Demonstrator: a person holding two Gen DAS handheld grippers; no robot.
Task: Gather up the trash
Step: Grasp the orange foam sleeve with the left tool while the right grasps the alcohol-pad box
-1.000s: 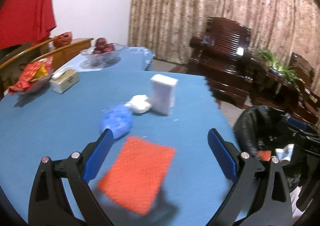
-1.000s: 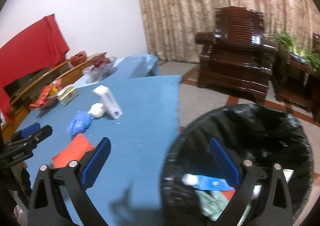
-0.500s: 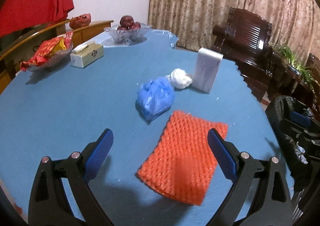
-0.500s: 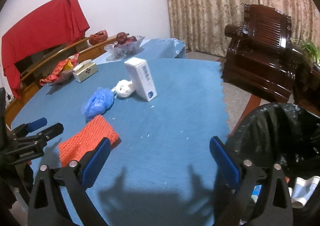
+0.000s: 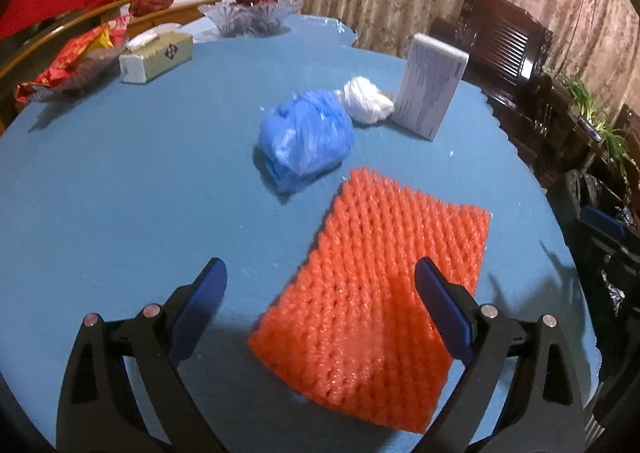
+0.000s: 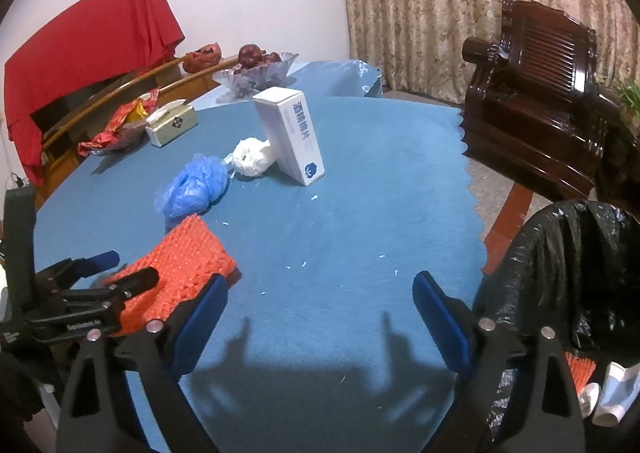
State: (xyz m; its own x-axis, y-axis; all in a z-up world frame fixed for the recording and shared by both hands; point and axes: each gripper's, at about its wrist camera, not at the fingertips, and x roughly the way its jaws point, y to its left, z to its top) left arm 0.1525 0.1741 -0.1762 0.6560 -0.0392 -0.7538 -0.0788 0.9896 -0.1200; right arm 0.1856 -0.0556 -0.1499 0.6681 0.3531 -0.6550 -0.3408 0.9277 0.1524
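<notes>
My left gripper (image 5: 320,285) hung spread wide over the orange foam net (image 5: 380,277), which lay flat on the blue tablecloth (image 5: 120,181), its near part between the pads but not pinched. My right gripper (image 6: 320,293), jaws wide and closing on nothing, hovered beside the black-lined trash bin (image 6: 560,253). Farther back lay a crumpled blue bag (image 5: 306,139), a white wad (image 5: 366,105) and an upright white box (image 5: 430,89).

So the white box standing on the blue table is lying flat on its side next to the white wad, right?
Not quite. The white box stands upright on its end, as the right wrist view shows. It does stand on the blue table, next to the white wad.
</notes>
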